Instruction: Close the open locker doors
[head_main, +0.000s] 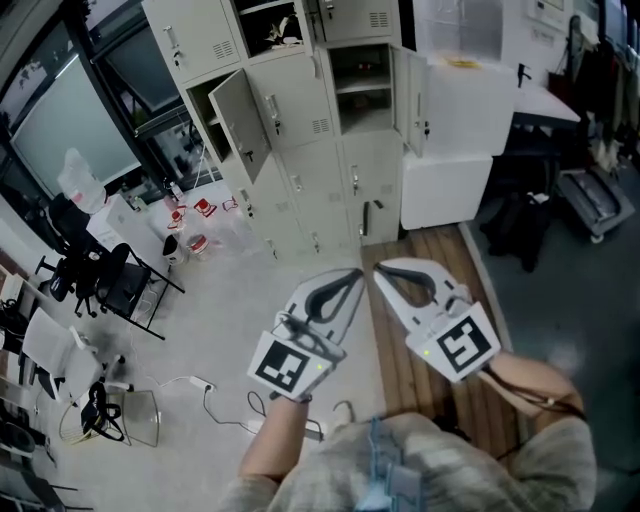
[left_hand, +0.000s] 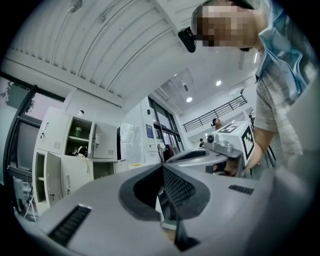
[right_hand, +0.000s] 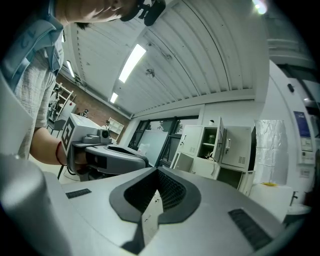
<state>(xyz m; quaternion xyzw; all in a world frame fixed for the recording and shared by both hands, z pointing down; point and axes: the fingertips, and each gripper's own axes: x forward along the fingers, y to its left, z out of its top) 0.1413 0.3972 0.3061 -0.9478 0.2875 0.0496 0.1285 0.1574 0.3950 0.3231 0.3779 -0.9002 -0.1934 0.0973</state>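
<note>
Head view: a bank of pale metal lockers (head_main: 300, 130) stands at the top of the frame, well apart from both grippers. A large white cabinet (head_main: 460, 140) sits just beside its right end, on a floor partly laid with wooden boards (head_main: 425, 290).

Two locker doors are open. The left open door (head_main: 240, 125) swings out toward the windows. The right open door (head_main: 410, 100) stands out beside a compartment with a shelf. One compartment in the row above (head_main: 280, 25) is also open (dark contents, not identifiable).

Black chairs (head_main: 100, 275) are grouped at the left.

The left gripper (head_main: 345, 285) and right gripper (head_main: 395, 278) are held low in the frame, side by side and apart, tips pointing toward the lockers.

Left gripper view: the jaws meet at the tips with nothing between them (left_hand: 162, 169); the lockers (left_hand: 65, 150) show far off at the left.

Right gripper view: the jaws likewise meet at the tips, empty (right_hand: 157, 172); the lockers (right_hand: 215, 145) show beyond them to the right.

Small red items (head_main: 200, 225) and a white cable (head_main: 200, 385) lie on the floor at the left.
</note>
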